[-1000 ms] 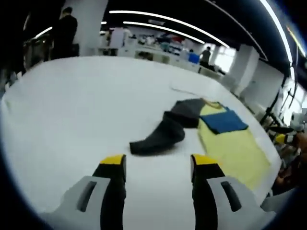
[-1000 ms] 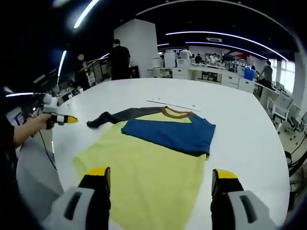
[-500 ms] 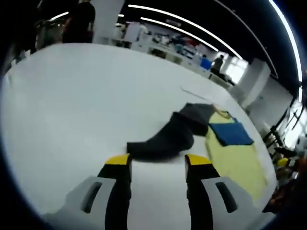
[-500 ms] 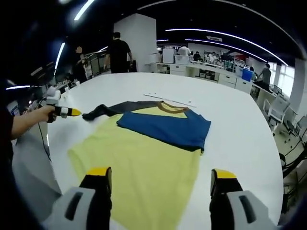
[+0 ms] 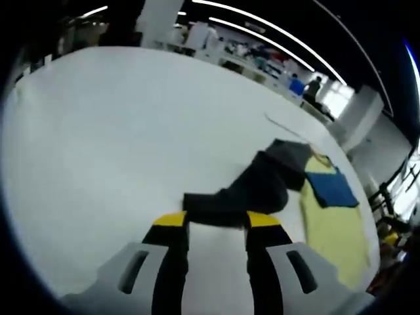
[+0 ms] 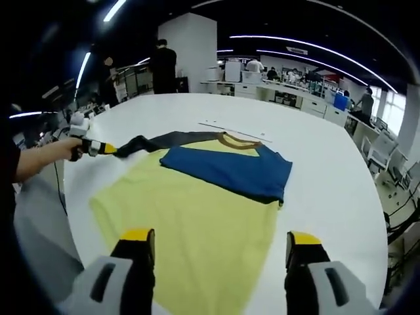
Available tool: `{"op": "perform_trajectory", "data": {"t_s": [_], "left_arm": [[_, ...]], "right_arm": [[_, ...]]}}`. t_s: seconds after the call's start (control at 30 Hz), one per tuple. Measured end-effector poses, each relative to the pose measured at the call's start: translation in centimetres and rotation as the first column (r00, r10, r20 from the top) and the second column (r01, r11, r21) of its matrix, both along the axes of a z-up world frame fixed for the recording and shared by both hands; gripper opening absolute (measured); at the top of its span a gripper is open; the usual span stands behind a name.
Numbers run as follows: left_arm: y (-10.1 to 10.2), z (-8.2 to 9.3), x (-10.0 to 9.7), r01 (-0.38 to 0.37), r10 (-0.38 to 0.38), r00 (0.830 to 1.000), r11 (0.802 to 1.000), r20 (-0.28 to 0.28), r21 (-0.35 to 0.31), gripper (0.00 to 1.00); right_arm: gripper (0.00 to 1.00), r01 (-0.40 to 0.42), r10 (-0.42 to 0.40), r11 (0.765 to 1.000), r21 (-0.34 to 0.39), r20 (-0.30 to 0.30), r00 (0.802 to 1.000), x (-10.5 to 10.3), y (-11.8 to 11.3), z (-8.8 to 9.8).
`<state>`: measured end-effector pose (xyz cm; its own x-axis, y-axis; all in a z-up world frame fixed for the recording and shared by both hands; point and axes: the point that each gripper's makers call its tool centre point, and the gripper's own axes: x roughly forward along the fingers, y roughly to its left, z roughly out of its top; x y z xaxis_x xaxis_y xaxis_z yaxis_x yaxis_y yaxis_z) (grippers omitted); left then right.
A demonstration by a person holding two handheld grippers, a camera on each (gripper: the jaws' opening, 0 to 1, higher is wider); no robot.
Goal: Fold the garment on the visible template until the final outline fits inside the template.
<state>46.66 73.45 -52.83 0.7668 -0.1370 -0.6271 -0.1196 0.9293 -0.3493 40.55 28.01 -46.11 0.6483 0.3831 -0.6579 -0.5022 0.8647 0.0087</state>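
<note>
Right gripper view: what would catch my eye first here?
The yellow shirt spread flat on the white table, with one blue sleeve folded across its chest below the brown collar. At the far left, the left gripper meets the end of the dark grey sleeve. The right gripper hovers open over the shirt's hem.

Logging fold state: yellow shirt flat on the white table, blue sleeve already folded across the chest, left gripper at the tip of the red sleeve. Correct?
One error: the sleeve at the left gripper is dark grey, not red, as the left gripper view shows. The rest stands: the yellow shirt lies flat on the white table, with the blue sleeve folded across the chest.
</note>
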Motion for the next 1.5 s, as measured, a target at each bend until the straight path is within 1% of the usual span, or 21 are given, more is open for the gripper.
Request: {"op": "perform_trajectory", "data": {"t_s": [0.23,0.33,0.4,0.43,0.47,0.53,0.6,0.73,0.8,0.93,1.03,1.13,1.17,1.27,1.37,1.4,1.5], "left_arm": [[0.6,0.0,1.1,-0.013,0.013,1.000,1.000,-0.003,-0.007,0.21],[0.5,0.0,1.5,-0.013,0.013,1.000,1.000,0.001,0.008,0.12],[0.3,0.0,1.6,-0.002,0.001,1.000,1.000,0.005,0.024,0.02],[0.1,0.1,1.6,0.001,-0.002,1.000,1.000,0.006,0.019,0.00],[0.0,0.1,1.6,0.000,0.000,1.000,1.000,0.007,0.019,0.00],[0.0,0.3,1.4,0.020,-0.020,1.000,0.999,0.007,0.050,0.00],[0.0,0.9,1.4,0.036,-0.038,0.999,0.996,0.023,0.080,0.00],[1.1,2.1,1.6,0.051,-0.058,0.997,0.989,0.046,0.137,0.00],[1.9,2.9,1.9,0.059,-0.072,0.995,0.981,0.062,0.184,0.00],[2.9,4.1,2.6,0.067,-0.089,0.992,0.971,0.085,0.229,0.00],[3.6,4.7,3.3,0.075,-0.104,0.990,0.959,0.096,0.272,0.00],[4.0,5.0,4.0,0.074,-0.108,0.989,0.957,0.105,0.282,0.00],[4.3,5.0,4.4,0.077,-0.112,0.988,0.953,0.104,0.294,0.00],[4.9,4.9,5.1,0.072,-0.109,0.988,0.950,0.106,0.304,0.00],[5.2,4.8,6.0,0.078,-0.116,0.988,0.944,0.104,0.320,0.00],[5.3,4.7,6.2,0.081,-0.122,0.987,0.941,0.107,0.328,0.00],[5.9,4.5,6.9,0.067,-0.106,0.989,0.940,0.101,0.334,0.00]], "right_arm": [[0.80,-0.004,0.004,1.000,-0.021,-0.013,1.000,-0.1,0.0,-0.6],[0.79,-0.005,0.005,1.000,-0.027,-0.014,1.000,-0.1,0.0,-0.6],[0.78,-0.008,0.007,0.999,-0.036,-0.018,1.000,-0.2,0.0,-0.8],[0.78,-0.009,0.008,0.999,-0.041,-0.020,1.000,-0.2,-0.1,-0.8],[0.78,-0.007,0.006,0.999,-0.043,-0.020,1.000,-0.2,-0.1,-0.9],[0.78,-0.005,0.004,0.999,-0.043,-0.024,1.000,-0.3,-0.1,-1.0],[0.77,-0.003,0.002,0.999,-0.042,-0.025,1.000,-0.3,-0.1,-1.0],[0.77,-0.005,0.004,0.999,-0.043,-0.021,1.000,-0.3,-0.1,-0.9],[0.77,-0.009,0.008,0.999,-0.044,-0.015,1.000,-0.3,0.0,-0.8],[0.79,-0.013,0.012,0.999,-0.042,-0.014,1.000,-0.3,0.1,-0.7],[0.81,-0.017,0.017,0.999,-0.040,-0.015,1.000,-0.3,0.2,-0.6],[0.82,-0.020,0.020,0.999,-0.043,-0.010,1.000,-0.3,0.2,-0.4],[0.83,-0.021,0.021,0.999,-0.041,-0.009,1.000,-0.3,0.2,-0.3],[0.85,-0.026,0.026,0.999,-0.034,-0.005,1.000,-0.3,0.2,-0.1],[0.88,-0.030,0.029,0.999,-0.034,-0.012,0.999,-0.4,0.0,-0.2],[0.88,-0.029,0.029,0.999,-0.030,-0.012,1.000,-0.4,-0.1,-0.1],[0.90,-0.027,0.027,1.000,-0.003,-0.013,1.000,-0.5,0.0,0.2]]}}
